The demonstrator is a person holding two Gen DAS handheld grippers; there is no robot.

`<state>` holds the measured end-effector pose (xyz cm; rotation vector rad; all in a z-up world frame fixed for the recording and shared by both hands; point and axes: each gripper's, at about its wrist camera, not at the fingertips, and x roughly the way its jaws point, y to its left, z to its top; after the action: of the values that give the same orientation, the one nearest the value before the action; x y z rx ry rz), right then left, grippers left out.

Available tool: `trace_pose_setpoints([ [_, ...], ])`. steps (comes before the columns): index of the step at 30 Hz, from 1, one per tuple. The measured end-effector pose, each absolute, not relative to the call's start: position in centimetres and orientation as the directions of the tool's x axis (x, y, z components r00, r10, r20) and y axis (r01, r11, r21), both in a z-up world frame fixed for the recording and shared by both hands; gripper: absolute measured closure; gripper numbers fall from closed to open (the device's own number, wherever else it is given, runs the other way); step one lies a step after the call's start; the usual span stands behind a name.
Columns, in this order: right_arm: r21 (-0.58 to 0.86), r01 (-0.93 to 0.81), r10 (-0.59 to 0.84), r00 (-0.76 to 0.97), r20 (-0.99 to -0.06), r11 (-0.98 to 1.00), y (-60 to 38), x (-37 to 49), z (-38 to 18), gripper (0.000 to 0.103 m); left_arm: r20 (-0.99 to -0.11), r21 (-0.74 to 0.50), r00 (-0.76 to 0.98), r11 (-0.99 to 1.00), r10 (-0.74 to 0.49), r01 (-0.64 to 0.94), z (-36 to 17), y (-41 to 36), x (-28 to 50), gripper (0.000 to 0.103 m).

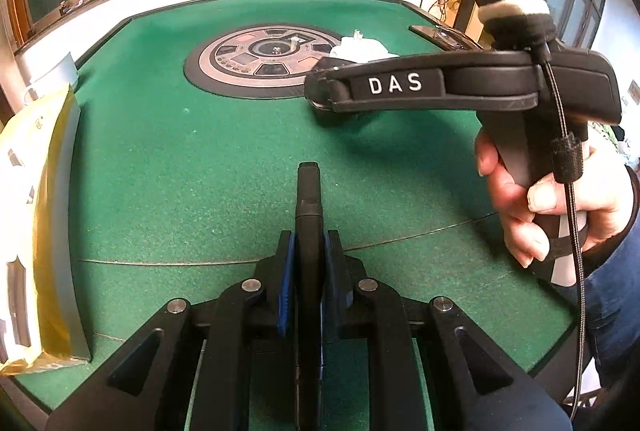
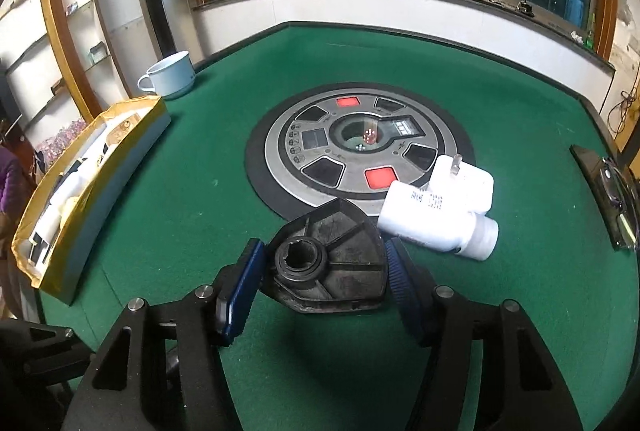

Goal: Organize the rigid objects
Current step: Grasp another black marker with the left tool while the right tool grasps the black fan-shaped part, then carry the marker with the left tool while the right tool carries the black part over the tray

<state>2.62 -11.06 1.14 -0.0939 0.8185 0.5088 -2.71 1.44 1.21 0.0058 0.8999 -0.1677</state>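
The left gripper (image 1: 309, 263) has its jaws clamped on a thin black bar (image 1: 309, 203); the right gripper (image 2: 324, 271) has jaws spread around a black fan-shaped part (image 2: 340, 263), perhaps touching. The table (image 2: 520, 91) carries the box (image 2: 120, 159), probably the destination, a bottle (image 2: 436, 223) and a charger (image 2: 464, 183).

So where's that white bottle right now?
In the right wrist view, the white bottle lies on its side right of centre, against the white charger, just beyond the black part.

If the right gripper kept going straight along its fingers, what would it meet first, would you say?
The black fan-shaped part already sits between the right gripper's open fingers; next, probably the white bottle, though depth is unclear.
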Motion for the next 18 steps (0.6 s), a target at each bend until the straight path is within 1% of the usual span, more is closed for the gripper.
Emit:
trace_pose_setpoints([
  [2,0.117,-0.467,0.398,0.566,-0.722,0.876,-11.2,2.6,1.1,0.047,-0.778,-0.064,0.612,0.987,-0.142,0.148,1.4,1.4,-2.6,0.091],
  [9,0.158,-0.464,0.436,0.588,-0.681,0.872,-11.8,2.1,2.4,0.047,-0.762,-0.069,0.634,0.990,-0.134,0.126,2.2,1.8,-3.2,0.091],
  [18,0.178,-0.457,0.450,0.598,-0.663,0.871,-12.1,1.6,2.9,0.047,-0.735,-0.084,0.666,0.992,-0.124,0.092,3.4,2.8,-4.0,0.091],
])
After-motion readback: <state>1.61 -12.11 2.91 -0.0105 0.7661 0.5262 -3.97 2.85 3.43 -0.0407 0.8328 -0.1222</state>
